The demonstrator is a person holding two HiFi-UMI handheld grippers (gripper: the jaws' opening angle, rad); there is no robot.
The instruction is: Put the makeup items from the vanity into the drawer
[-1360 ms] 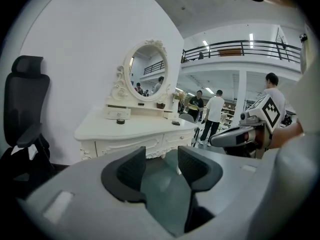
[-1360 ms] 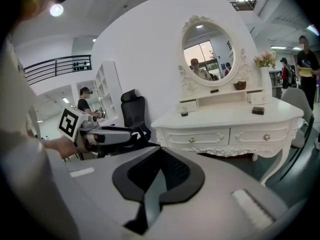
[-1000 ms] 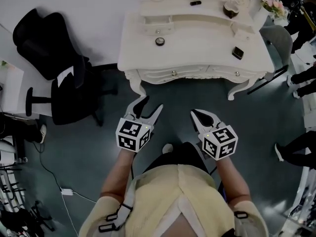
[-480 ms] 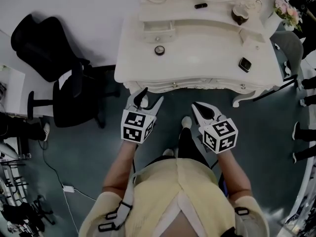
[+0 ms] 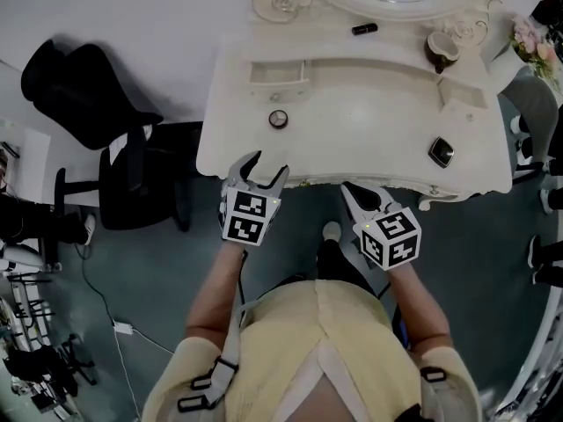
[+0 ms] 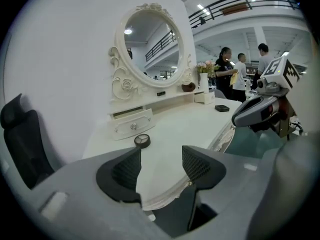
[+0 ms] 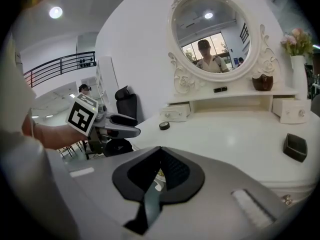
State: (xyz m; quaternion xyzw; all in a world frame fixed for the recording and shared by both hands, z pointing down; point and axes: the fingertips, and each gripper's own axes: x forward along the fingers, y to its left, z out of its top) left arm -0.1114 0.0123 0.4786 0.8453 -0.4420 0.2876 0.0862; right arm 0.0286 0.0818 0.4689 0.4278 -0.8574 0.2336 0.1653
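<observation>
On the white vanity [image 5: 361, 121] lie a round compact [image 5: 278, 119], a black square compact [image 5: 441, 152] and a black tube [image 5: 364, 29] on the upper shelf. My left gripper [image 5: 261, 167] is at the vanity's front edge, just short of the round compact [image 6: 142, 140]. Its jaws have just been opening and stand open with nothing between them. My right gripper [image 5: 352, 192] is shut and empty at the front edge near the middle. A small closed drawer [image 5: 277, 70] sits behind the round compact, another [image 5: 462, 90] at the right. The right gripper view shows the square compact [image 7: 295, 147] at right.
A black office chair [image 5: 97, 121] stands left of the vanity. A brown pot [image 5: 437, 51] and a vase of flowers [image 5: 535, 42] are at the back right. An oval mirror [image 7: 210, 31] rises behind the shelf. People [image 6: 240, 69] stand far off.
Both grippers have moved forward from over the floor up to the vanity's front edge. The left jaws stand a little wider apart. The right jaws stay shut.
</observation>
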